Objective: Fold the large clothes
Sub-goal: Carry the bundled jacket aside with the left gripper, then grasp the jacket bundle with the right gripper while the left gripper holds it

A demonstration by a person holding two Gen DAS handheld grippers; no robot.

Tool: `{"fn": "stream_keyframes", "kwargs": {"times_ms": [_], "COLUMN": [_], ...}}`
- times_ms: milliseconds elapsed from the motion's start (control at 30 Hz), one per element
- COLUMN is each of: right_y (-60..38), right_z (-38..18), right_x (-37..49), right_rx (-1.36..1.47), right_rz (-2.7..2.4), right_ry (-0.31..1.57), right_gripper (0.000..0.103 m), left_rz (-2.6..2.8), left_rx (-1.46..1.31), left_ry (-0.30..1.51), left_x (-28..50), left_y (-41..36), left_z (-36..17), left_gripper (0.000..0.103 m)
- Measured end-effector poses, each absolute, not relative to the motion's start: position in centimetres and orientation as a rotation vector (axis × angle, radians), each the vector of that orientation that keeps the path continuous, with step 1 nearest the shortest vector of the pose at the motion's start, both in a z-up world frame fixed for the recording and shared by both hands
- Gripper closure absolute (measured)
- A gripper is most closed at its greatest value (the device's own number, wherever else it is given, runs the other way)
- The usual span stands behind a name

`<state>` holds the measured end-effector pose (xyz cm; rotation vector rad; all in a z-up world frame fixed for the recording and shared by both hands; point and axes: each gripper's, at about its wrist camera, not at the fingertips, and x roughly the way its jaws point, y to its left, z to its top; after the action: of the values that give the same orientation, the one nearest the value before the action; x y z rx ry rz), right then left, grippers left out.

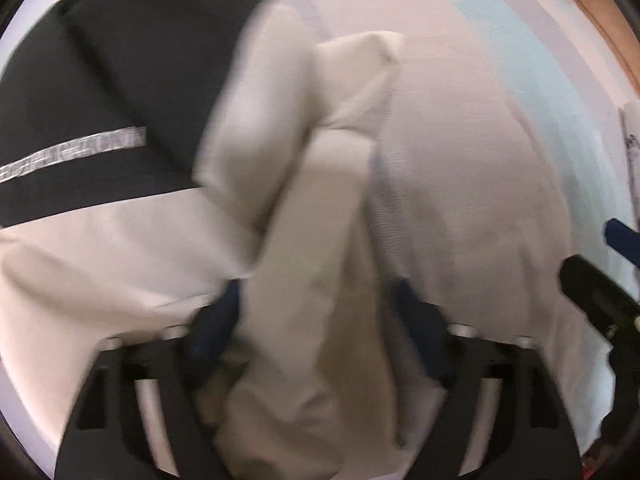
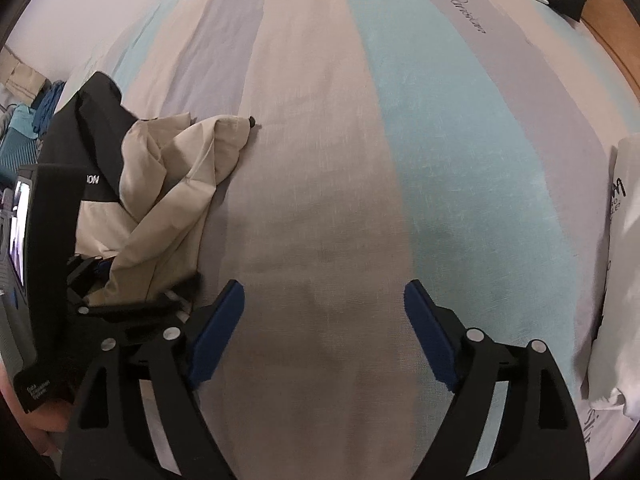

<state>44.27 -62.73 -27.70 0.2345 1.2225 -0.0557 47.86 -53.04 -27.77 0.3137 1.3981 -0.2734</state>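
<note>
Beige cloth of the jacket (image 1: 304, 280) fills my left tool (image 1: 312, 304), pinched there; my right tool (image 2: 320, 308) hangs wide over the bed (image 2: 400, 140). Jacket lies bunched at the bed's left, so I judge folding barely begun.

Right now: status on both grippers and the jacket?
Left gripper holding beige sleeve of jacket. Right gripper open, empty, over striped bedsheet. Nothing blocking.

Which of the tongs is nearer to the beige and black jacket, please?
Left. The left tongs have the jacket's beige fabric bunched between their fingers; the right tongs hang open over bare striped sheet, beside it.
</note>
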Motion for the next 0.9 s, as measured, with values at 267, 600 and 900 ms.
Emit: {"fn": "stream_keyframes", "kwargs": {"times_ms": [267, 600, 900], "right_y": [-63.8, -64.3, -58.6], "right_z": [-26.1, -24.5, -22.6], "right_x": [42.9, 41.3, 43.1], "right_rx": [0.233, 0.226, 0.183], "right_rz": [-0.069, -0.087, 0.003], "right_ry": [1.198, 1.2, 1.175], "right_gripper": [0.024, 0.024, 0.023], "left_rz": [-0.336, -0.377, -0.27], "left_rx": [0.199, 0.192, 0.23], "left_ry": [1.404, 1.348, 1.289], "left_x": [47.2, 45.3, 47.2], "left_y": [-52.3, -48.9, -40.4], "left_z": [-24.2, -17.6, -15.9], "left_gripper": [0.014, 0.006, 0.006]}}
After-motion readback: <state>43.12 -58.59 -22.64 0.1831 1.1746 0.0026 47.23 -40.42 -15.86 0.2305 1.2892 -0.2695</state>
